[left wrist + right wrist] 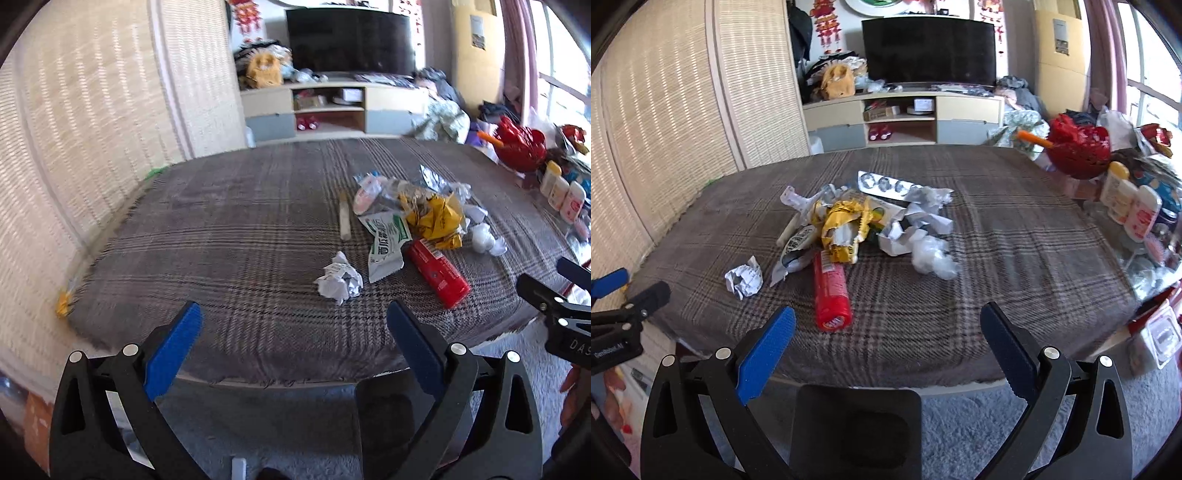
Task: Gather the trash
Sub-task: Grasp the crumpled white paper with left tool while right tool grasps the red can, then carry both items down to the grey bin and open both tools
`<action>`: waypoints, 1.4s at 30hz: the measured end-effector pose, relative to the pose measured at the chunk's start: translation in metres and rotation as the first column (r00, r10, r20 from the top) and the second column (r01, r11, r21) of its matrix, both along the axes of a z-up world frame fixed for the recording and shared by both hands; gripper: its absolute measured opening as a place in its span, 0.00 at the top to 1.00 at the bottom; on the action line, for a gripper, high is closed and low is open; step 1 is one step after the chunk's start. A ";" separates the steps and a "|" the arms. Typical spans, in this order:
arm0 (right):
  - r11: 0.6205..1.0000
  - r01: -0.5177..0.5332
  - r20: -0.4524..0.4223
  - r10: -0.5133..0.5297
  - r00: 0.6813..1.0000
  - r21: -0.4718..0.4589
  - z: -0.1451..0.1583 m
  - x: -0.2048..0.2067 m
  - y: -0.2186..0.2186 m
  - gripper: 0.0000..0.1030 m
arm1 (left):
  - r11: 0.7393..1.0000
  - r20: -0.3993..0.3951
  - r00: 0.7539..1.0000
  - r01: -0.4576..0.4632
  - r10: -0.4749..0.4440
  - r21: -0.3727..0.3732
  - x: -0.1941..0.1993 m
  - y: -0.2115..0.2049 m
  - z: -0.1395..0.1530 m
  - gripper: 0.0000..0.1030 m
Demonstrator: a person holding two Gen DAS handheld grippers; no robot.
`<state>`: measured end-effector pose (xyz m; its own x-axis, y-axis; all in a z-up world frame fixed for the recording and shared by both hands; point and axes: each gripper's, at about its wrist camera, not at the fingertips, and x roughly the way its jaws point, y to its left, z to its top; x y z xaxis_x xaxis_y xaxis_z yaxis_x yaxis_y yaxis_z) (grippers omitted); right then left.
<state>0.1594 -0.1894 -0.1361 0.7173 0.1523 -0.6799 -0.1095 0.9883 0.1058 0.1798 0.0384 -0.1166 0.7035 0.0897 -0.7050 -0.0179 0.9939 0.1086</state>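
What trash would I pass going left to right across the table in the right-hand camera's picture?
crumpled paper ball → red tube → yellow wrapper → clear crumpled plastic, then past a bare stretch, the lotion bottles at the table's right edge.

Daylit throughout; source at the bright window with pink curtains point(561, 74) on the right edge, blown out to near-white in both views. Woven beige screen wall point(74, 147) at left overexposed in striped patches. Soft, short shadows under the litter on the grey plaid tablecloth point(960, 295); no hard glare on it. Faint sheen on the black flat television screen point(929, 51).

Strong fisheye bowing: table edge curved, screen panels bent, dark vignette in all four corners. Left wrist view smeared by motion along the left edge and lower left; centre fairly sharp. Right wrist view crisper, softening at the right margin around the white plastic bottles point(1130, 206).
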 end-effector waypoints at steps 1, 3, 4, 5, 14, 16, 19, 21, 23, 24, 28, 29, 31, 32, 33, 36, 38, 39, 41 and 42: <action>1.000 -0.024 -0.003 0.024 1.000 -0.012 -0.005 0.005 0.006 0.03 | 1.000 -0.022 1.000 -0.002 0.002 0.003 0.007 -0.001 -0.005 0.08; 0.998 -0.053 -0.010 0.053 0.999 -0.020 -0.013 0.013 0.012 0.03 | 1.000 -0.047 0.999 0.000 0.000 0.008 0.019 0.000 -0.015 0.08; 0.998 -0.059 -0.016 0.059 0.998 -0.021 -0.016 0.016 0.014 0.03 | 1.000 -0.057 0.998 -0.003 0.003 0.009 0.024 0.000 -0.019 0.08; 0.997 -0.070 -0.025 0.069 0.997 -0.017 -0.020 0.020 0.016 0.03 | 1.000 -0.072 0.997 -0.011 0.011 0.005 0.031 0.001 -0.024 0.08; 0.991 -0.132 -0.082 0.131 0.988 -0.018 -0.048 0.045 0.036 0.30 | 0.998 -0.122 0.992 0.022 -0.029 -0.062 0.073 0.002 -0.044 0.20; 0.991 -0.134 -0.089 0.132 0.987 -0.019 -0.052 0.049 0.038 0.37 | 0.997 -0.144 0.989 0.032 -0.042 -0.071 0.081 0.001 -0.051 0.27; 0.991 -0.135 -0.111 0.134 0.985 -0.005 -0.060 0.056 0.040 0.45 | 0.995 -0.161 0.985 0.047 -0.060 -0.086 0.087 0.000 -0.062 0.29; 0.990 -0.137 -0.119 0.136 0.984 -0.006 -0.065 0.058 0.043 0.47 | 0.994 -0.175 0.981 0.069 -0.084 -0.089 0.091 -0.004 -0.069 0.35; 0.990 -0.136 -0.105 0.133 0.986 -0.025 -0.066 0.056 0.045 0.53 | 0.991 -0.176 0.978 0.099 -0.113 -0.089 0.093 -0.009 -0.073 0.45; 0.990 -0.138 -0.104 0.135 0.985 -0.020 -0.065 0.055 0.045 0.63 | 0.990 -0.172 0.977 0.113 -0.127 -0.086 0.094 -0.012 -0.073 0.53; 0.991 -0.135 -0.105 0.134 0.985 -0.007 -0.064 0.049 0.043 0.64 | 0.987 -0.164 0.974 0.146 -0.156 -0.073 0.090 -0.019 -0.072 0.79; 0.991 -0.134 -0.106 0.133 0.985 0.005 -0.064 0.045 0.040 0.64 | 0.986 -0.164 0.973 0.149 -0.160 -0.075 0.087 -0.020 -0.072 0.81; 0.991 -0.132 -0.114 0.133 0.985 0.018 -0.064 0.039 0.034 0.64 | 0.986 -0.165 0.974 0.144 -0.156 -0.082 0.082 -0.020 -0.073 0.85; 0.991 -0.128 -0.117 0.130 0.985 0.022 -0.064 0.033 0.030 0.64 | 0.986 -0.163 0.974 0.141 -0.155 -0.093 0.078 -0.020 -0.073 0.85; 0.992 -0.124 -0.120 0.126 0.985 0.026 -0.064 0.029 0.025 0.64 | 0.984 -0.163 0.974 0.143 -0.159 -0.108 0.073 -0.020 -0.074 0.88; 0.993 -0.110 -0.127 0.113 0.985 0.029 -0.064 0.016 0.014 0.64 | 0.982 -0.166 0.972 0.146 -0.165 -0.119 0.058 -0.021 -0.077 0.90; 0.994 -0.102 -0.141 0.107 0.984 0.041 -0.065 0.009 0.009 0.64 | 0.979 -0.165 0.971 0.149 -0.171 -0.138 0.048 -0.023 -0.077 0.90; 0.993 -0.100 -0.151 0.107 0.983 0.056 -0.066 0.006 0.005 0.64 | 0.978 -0.164 0.972 0.148 -0.171 -0.144 0.045 -0.023 -0.077 0.91; 0.993 -0.090 -0.169 0.101 0.980 0.074 -0.069 0.001 -0.001 0.65 | 0.977 -0.159 0.973 0.145 -0.169 -0.154 0.035 -0.026 -0.078 0.91; 0.994 -0.087 -0.172 0.098 0.980 0.072 -0.069 -0.002 -0.003 0.65 | 0.977 -0.156 0.973 0.145 -0.169 -0.158 0.029 -0.027 -0.079 0.91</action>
